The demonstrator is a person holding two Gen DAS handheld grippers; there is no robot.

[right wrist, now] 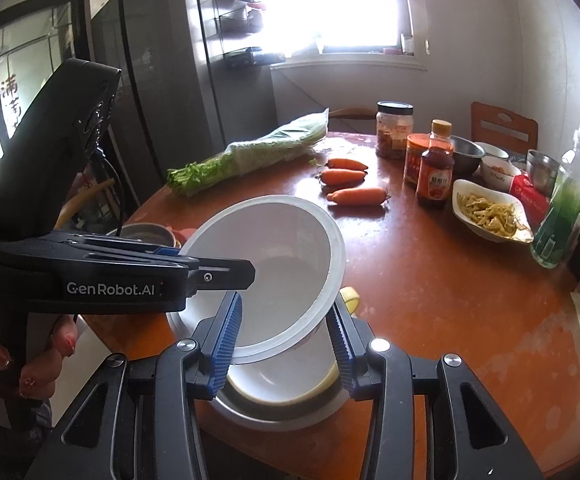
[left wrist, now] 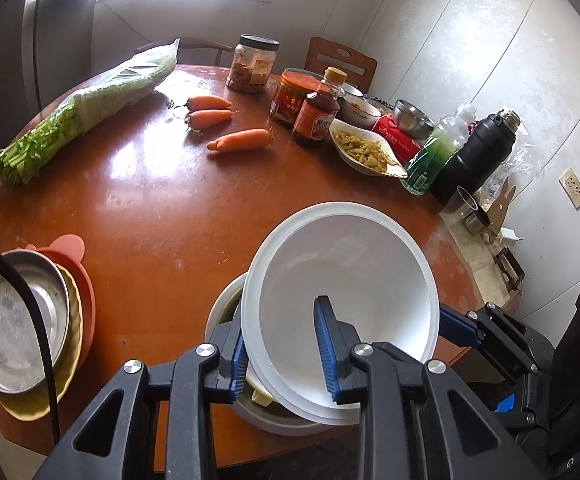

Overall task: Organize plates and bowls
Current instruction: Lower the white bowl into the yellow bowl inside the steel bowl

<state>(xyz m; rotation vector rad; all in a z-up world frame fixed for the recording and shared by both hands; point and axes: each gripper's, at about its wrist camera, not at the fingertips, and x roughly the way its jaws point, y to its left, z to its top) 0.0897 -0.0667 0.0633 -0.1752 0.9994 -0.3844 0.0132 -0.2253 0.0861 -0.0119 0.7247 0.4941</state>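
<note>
I pinch the rim of a round white plastic bowl with my left gripper, tilted over a grey metal bowl on the round brown table. My right gripper pinches its other rim.

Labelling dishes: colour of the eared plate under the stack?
Salmon pink eared plate, clearest in the left wrist view.

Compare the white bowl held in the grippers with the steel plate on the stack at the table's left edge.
The white bowl is deep, matte and tilted, held off the table above other bowls; the steel plate is shallow, shiny and lies flat on a yellow plate. The white bowl is pinched at its rim by the left gripper; nothing holds the steel plate. Both are round and empty.
</note>
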